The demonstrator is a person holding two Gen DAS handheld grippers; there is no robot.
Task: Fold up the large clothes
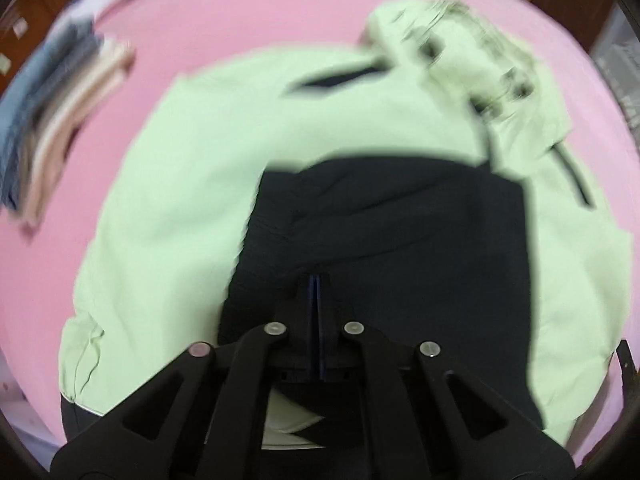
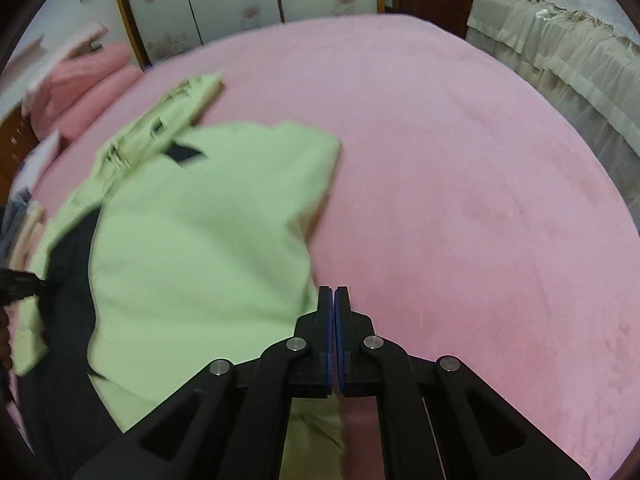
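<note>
Both jaws are closed: the left gripper [image 1: 317,280] over the dark lining [image 1: 384,232] of the green jacket [image 1: 192,168], the right gripper [image 2: 333,290] empty over the pink bed [image 2: 460,184], just beside the jacket's edge.

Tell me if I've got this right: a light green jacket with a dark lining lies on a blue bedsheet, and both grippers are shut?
Not quite: the bedsheet is pink, not blue, as the right wrist view shows plainly. The rest holds: the light green jacket with its dark lining lies on it, and the left gripper and right gripper are both shut.
</note>
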